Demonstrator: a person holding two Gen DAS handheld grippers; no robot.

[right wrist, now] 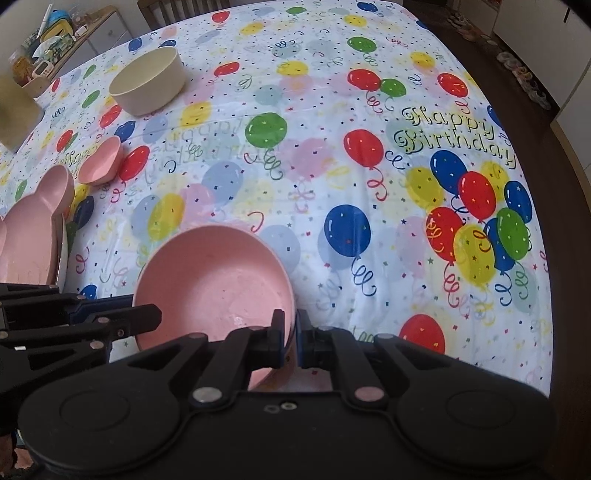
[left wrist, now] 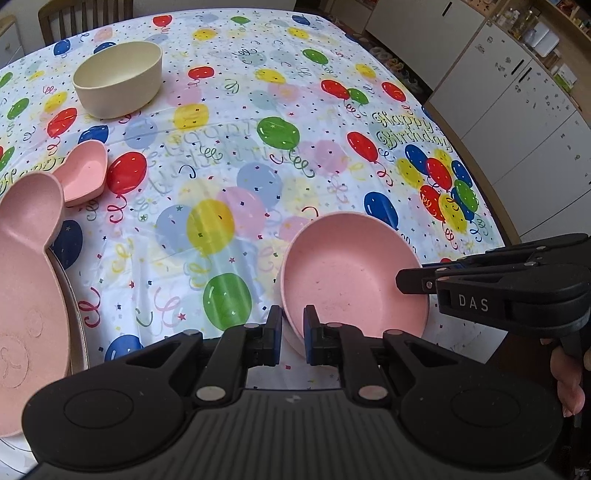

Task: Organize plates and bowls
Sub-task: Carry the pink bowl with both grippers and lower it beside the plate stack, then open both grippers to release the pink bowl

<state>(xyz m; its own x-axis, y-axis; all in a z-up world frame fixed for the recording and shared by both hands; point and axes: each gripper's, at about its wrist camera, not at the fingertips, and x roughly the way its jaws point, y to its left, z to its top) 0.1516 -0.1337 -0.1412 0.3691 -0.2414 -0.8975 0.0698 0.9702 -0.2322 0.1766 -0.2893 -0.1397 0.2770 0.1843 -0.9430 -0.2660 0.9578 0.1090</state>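
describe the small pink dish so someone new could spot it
Start at the balloon tablecloth and go to its left side. Between the cream bowl and the bear-shaped plate sits the heart dish. It is the smallest piece, and the only heart-shaped one.

I am working in a home dining area. The table [right wrist: 480, 332] before me carries a white plastic party cloth printed with coloured balloons and "Happy Birthday" [right wrist: 454, 133]. A wooden slat-backed chair [left wrist: 85, 14] stands at its far side. White cabinet doors with dark slot handles [left wrist: 517, 70] line the wall on my right; a cluttered wooden sideboard [right wrist: 74, 33] stands far left.
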